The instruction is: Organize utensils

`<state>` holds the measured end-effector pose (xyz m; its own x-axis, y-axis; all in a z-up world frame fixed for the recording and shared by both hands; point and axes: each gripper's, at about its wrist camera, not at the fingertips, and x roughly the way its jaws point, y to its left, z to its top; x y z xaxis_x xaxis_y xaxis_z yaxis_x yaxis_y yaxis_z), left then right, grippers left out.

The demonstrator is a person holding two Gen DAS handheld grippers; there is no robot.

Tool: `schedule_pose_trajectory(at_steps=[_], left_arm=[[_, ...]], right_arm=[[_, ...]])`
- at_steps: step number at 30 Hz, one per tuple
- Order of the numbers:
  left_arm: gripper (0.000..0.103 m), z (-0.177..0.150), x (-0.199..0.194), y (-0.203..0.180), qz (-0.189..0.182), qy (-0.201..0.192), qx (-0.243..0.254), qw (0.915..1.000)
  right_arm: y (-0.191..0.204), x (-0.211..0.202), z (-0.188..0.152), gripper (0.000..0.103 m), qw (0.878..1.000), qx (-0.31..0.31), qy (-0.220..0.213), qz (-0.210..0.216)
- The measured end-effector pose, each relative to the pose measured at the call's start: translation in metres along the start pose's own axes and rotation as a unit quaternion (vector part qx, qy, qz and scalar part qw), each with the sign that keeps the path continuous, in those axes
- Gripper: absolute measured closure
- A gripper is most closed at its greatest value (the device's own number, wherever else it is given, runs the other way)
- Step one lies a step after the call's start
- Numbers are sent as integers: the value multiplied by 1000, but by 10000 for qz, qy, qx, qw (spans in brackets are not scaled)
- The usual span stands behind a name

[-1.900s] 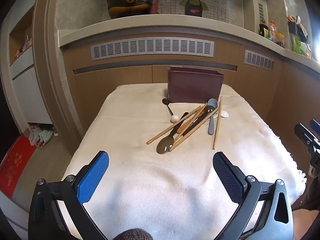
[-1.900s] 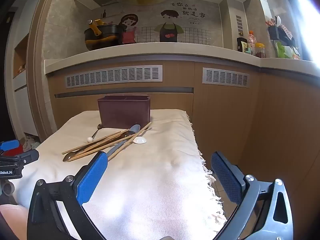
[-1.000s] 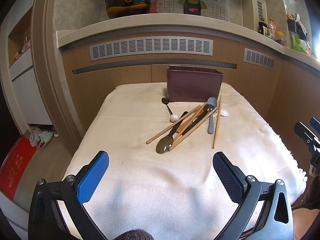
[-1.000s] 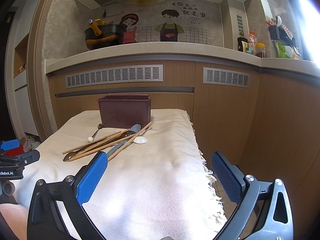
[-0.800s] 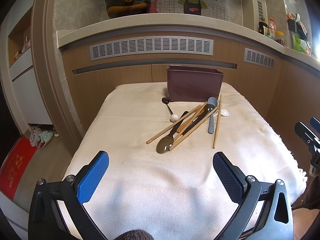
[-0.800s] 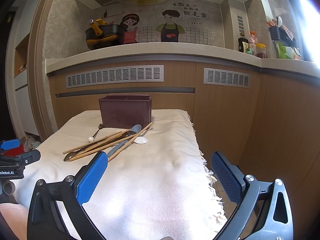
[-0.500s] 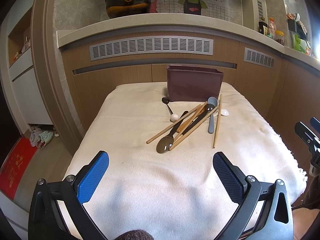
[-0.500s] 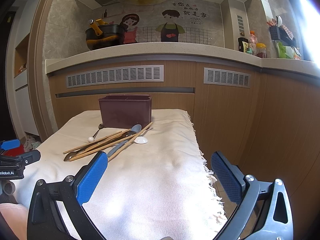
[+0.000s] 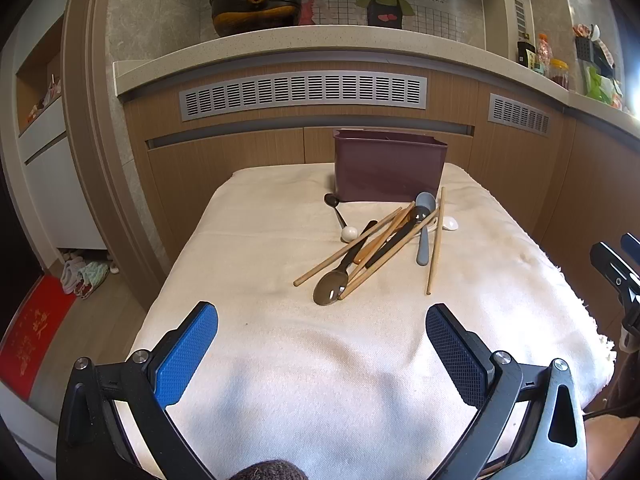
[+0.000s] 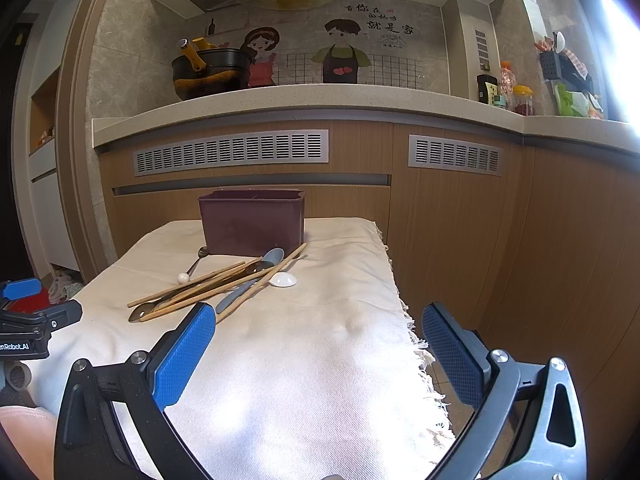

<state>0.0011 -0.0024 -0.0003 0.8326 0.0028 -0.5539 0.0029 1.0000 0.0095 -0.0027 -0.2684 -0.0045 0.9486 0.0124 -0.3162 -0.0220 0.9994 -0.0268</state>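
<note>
- Cloth (image 9: pixel 280 380) under my left gripper (image 9: pixel 322 344) and right gripper (image 10: pixel 318 344), both spread wide, empty.
- Bin (image 9: pixel 390 170) waits at the far edge.
- Utensil pile (image 9: pixel 372 248) lies crossed before it; lifting one chopstick (image 9: pixel 435 240) could drag its neighbours.

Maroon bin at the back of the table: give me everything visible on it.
The maroon bin is a rectangular open-top box, apparently matte plastic, with a slightly flared rim. It stands upright at the far end of the cloth-covered table, close to the wooden cabinet front behind. A divider edge shows faintly inside the top; contents cannot be seen. A small dark spoon lies at its front left corner, the grey spoon just before it. Neither tool is near it.
</note>
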Motion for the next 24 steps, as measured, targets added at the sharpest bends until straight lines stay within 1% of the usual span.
schedule_pose_trajectory(at_steps=[24], left_arm=[[0, 0, 1, 3, 4, -16, -3, 10000]], right_arm=[[2, 0, 3, 0, 10000, -10, -8, 3]])
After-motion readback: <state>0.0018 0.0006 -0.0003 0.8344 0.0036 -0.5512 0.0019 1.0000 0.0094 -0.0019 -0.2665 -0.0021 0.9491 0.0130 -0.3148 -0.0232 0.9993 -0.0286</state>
